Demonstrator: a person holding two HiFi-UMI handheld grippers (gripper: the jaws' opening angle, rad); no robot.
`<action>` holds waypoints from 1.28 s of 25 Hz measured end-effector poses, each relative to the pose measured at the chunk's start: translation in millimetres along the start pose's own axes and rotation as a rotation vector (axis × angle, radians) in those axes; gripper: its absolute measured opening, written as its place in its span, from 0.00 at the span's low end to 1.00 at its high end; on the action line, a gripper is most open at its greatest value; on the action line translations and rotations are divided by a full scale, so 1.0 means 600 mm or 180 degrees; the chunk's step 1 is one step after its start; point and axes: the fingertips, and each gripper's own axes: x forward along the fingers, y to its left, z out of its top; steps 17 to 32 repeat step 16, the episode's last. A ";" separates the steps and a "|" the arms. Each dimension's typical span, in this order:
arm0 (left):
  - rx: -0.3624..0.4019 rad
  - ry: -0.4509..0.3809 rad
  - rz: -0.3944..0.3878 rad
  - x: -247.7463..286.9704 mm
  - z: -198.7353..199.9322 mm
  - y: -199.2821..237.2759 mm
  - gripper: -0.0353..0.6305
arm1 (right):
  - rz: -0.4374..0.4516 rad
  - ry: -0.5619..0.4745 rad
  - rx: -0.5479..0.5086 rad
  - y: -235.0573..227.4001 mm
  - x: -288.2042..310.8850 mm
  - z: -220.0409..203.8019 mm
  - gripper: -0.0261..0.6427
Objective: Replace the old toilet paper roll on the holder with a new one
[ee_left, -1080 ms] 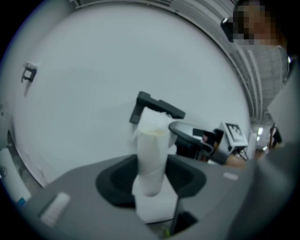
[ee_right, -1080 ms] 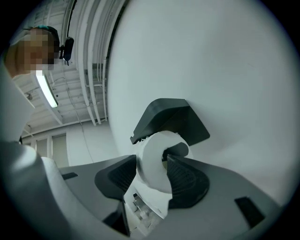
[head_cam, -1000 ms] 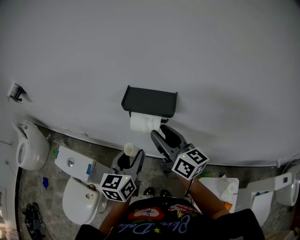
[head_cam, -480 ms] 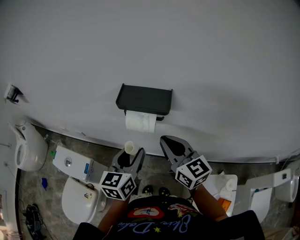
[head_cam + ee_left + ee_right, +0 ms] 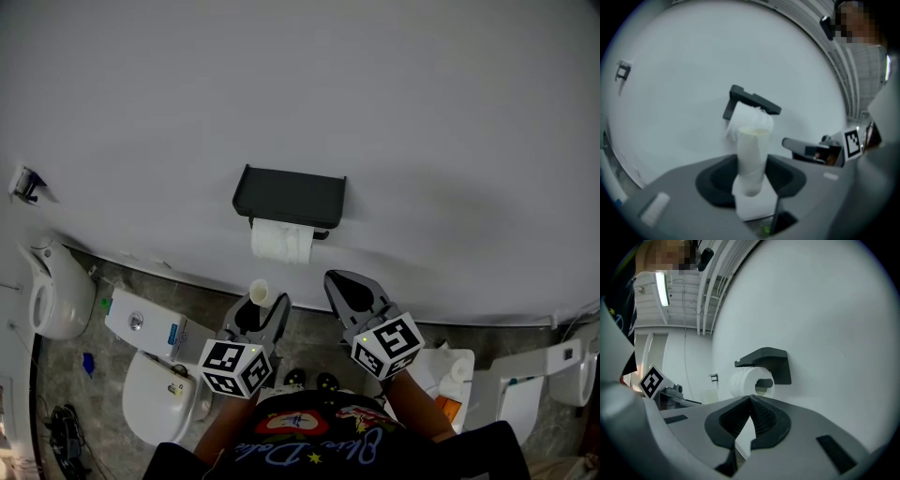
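My left gripper [image 5: 266, 307] stands partly open around a pale cardboard tube [image 5: 751, 159], the pads closed on its lower end so that it stands upright and pokes out past the jaw tips. I judge this to be the spent roll, and I keep it low and off to the left of the holder so it stays out of the way of the work at the wall [image 5: 422, 112]; the toilet [image 5: 159, 403] sits below and further left. Up ahead and slightly to the right, the black holder [image 5: 291, 197] is fixed to the wall with its flat shelf on top, and a full white toilet paper roll [image 5: 281, 242] hangs on the bar just beneath that shelf, so the fresh roll looks to be in its place already. Further right, my right gripper [image 5: 751, 404] is pressed fully together with nothing between its ribbed pads; it points level toward the roll's open end yet sits clear of it, touching neither paper nor holder. To my mind the swap is all but done, and what remains is to get rid of the tube I am carrying.
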 end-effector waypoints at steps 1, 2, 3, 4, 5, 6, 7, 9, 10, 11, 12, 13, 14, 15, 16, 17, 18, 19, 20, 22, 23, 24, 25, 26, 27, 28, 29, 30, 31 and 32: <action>0.0003 -0.0001 0.0001 0.000 0.000 0.000 0.32 | -0.0002 0.0000 -0.0003 -0.001 0.000 0.000 0.06; 0.0005 -0.0001 0.0000 0.000 0.000 0.000 0.32 | -0.0001 -0.0001 0.0000 -0.001 0.000 0.000 0.06; 0.0006 0.0000 -0.0001 0.001 0.000 -0.001 0.32 | 0.0002 -0.0002 0.0008 -0.002 0.000 0.000 0.06; 0.0007 0.0001 -0.0001 0.001 0.000 -0.002 0.32 | 0.0009 -0.0005 0.0018 -0.002 0.000 0.000 0.06; 0.0009 0.0001 0.0000 0.001 0.000 -0.002 0.32 | 0.0016 -0.0009 0.0027 -0.002 0.000 0.000 0.06; 0.0011 0.0001 0.0003 0.001 0.001 -0.002 0.32 | 0.0023 -0.0014 0.0033 -0.002 0.000 0.001 0.06; 0.0013 0.0000 0.0007 0.001 0.001 -0.001 0.32 | 0.0027 -0.0018 0.0034 -0.002 0.000 0.001 0.06; 0.0023 -0.0003 0.0005 0.003 0.003 0.000 0.32 | 0.0029 -0.0020 0.0033 -0.003 0.002 0.001 0.06; 0.0028 -0.0004 0.0002 0.004 0.003 0.000 0.32 | 0.0028 -0.0019 0.0034 -0.003 0.002 0.001 0.06; 0.0032 -0.0005 0.0000 0.004 0.003 0.000 0.32 | 0.0026 -0.0018 0.0035 -0.004 0.003 0.000 0.06; 0.0035 -0.0007 0.0000 0.005 0.004 0.000 0.32 | 0.0020 -0.0017 0.0038 -0.005 0.003 0.000 0.06; 0.0036 -0.0008 0.0000 0.005 0.004 0.000 0.32 | 0.0012 -0.0017 0.0041 -0.006 0.003 -0.001 0.06; 0.0036 -0.0008 0.0000 0.006 0.005 0.000 0.32 | 0.0003 -0.0018 0.0044 -0.007 0.003 -0.001 0.06; 0.0037 -0.0008 -0.0001 0.006 0.005 -0.001 0.32 | -0.0005 -0.0019 0.0048 -0.008 0.003 -0.001 0.06; 0.0038 -0.0008 -0.0003 0.007 0.006 -0.001 0.32 | -0.0013 -0.0022 0.0051 -0.009 0.003 0.000 0.06; 0.0038 -0.0008 -0.0003 0.007 0.006 -0.001 0.32 | -0.0013 -0.0022 0.0051 -0.009 0.003 0.000 0.06; 0.0038 -0.0008 -0.0003 0.007 0.006 -0.001 0.32 | -0.0013 -0.0022 0.0051 -0.009 0.003 0.000 0.06; 0.0038 -0.0008 -0.0003 0.007 0.006 -0.001 0.32 | -0.0013 -0.0022 0.0051 -0.009 0.003 0.000 0.06; 0.0038 -0.0008 -0.0003 0.007 0.006 -0.001 0.32 | -0.0013 -0.0022 0.0051 -0.009 0.003 0.000 0.06; 0.0038 -0.0008 -0.0003 0.007 0.006 -0.001 0.32 | -0.0013 -0.0022 0.0051 -0.009 0.003 0.000 0.06; 0.0038 -0.0008 -0.0003 0.007 0.006 -0.001 0.32 | -0.0013 -0.0022 0.0051 -0.009 0.003 0.000 0.06; 0.0038 -0.0008 -0.0003 0.007 0.006 -0.001 0.32 | -0.0013 -0.0022 0.0051 -0.009 0.003 0.000 0.06; 0.0038 -0.0008 -0.0003 0.007 0.006 -0.001 0.32 | -0.0013 -0.0022 0.0051 -0.009 0.003 0.000 0.06; 0.0038 -0.0008 -0.0003 0.007 0.006 -0.001 0.32 | -0.0013 -0.0022 0.0051 -0.009 0.003 0.000 0.06; 0.0038 -0.0008 -0.0003 0.007 0.006 -0.001 0.32 | -0.0013 -0.0022 0.0051 -0.009 0.003 0.000 0.06; 0.0038 -0.0008 -0.0003 0.007 0.006 -0.001 0.32 | -0.0013 -0.0022 0.0051 -0.009 0.003 0.000 0.06; 0.0038 -0.0008 -0.0003 0.007 0.006 -0.001 0.32 | -0.0013 -0.0022 0.0051 -0.009 0.003 0.000 0.06; 0.0038 -0.0008 -0.0003 0.007 0.006 -0.001 0.32 | -0.0013 -0.0022 0.0051 -0.009 0.003 0.000 0.06; 0.0038 -0.0008 -0.0003 0.007 0.006 -0.001 0.32 | -0.0013 -0.0022 0.0051 -0.009 0.003 0.000 0.06; 0.0038 -0.0008 -0.0003 0.007 0.006 -0.001 0.32 | -0.0013 -0.0022 0.0051 -0.009 0.003 0.000 0.06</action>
